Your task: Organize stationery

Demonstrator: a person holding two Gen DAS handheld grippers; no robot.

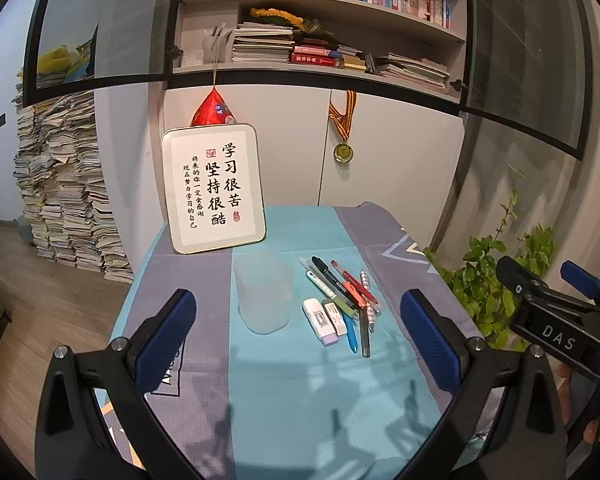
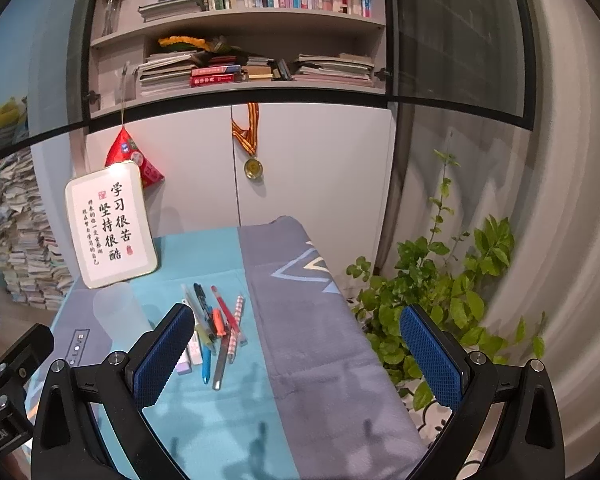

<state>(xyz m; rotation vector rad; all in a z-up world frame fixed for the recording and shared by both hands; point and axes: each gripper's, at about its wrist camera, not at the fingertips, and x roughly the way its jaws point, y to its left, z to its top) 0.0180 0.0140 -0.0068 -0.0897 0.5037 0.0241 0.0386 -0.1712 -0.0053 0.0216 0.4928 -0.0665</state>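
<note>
Left hand-held gripper (image 1: 298, 336): jaws wide apart, nothing between them, held above the near part of the counter (image 1: 284, 392). The cup (image 1: 265, 294) (translucent, upright) stands just past the gap at 12 o'clock, slightly left of centre. The pens (image 1: 346, 292) lie in a loose fan at 1 o'clock from this hand-held gripper, touching and crossing each other. Two erasers (image 1: 326, 316) lie side by side against the fan's left edge, between pens and cup but apart from the cup.

Right hand-held gripper (image 2: 298, 354): jaws also wide apart, empty. In its view the pens (image 2: 220, 328) sit at 11 o'clock, just beyond and beside the left finger (image 2: 162, 360), which hides part of the erasers (image 2: 192, 354). The cup (image 2: 118, 316) is farther out at 10 o'clock.

Edges and room: the sign (image 1: 214, 188) leans upright at the counter's far left, behind the cup. The cloth in front of the cup and pens is bare right up to both hand-held grippers. The counter's right edge falls away at 2 o'clock in the right wrist view, with the plant (image 2: 436, 292) standing close beside it. The grey band of cloth (image 2: 320, 320) between pens and that edge is bare. The left edge borders open floor (image 1: 40, 292) (paper stacks well off at 10 o'clock).
</note>
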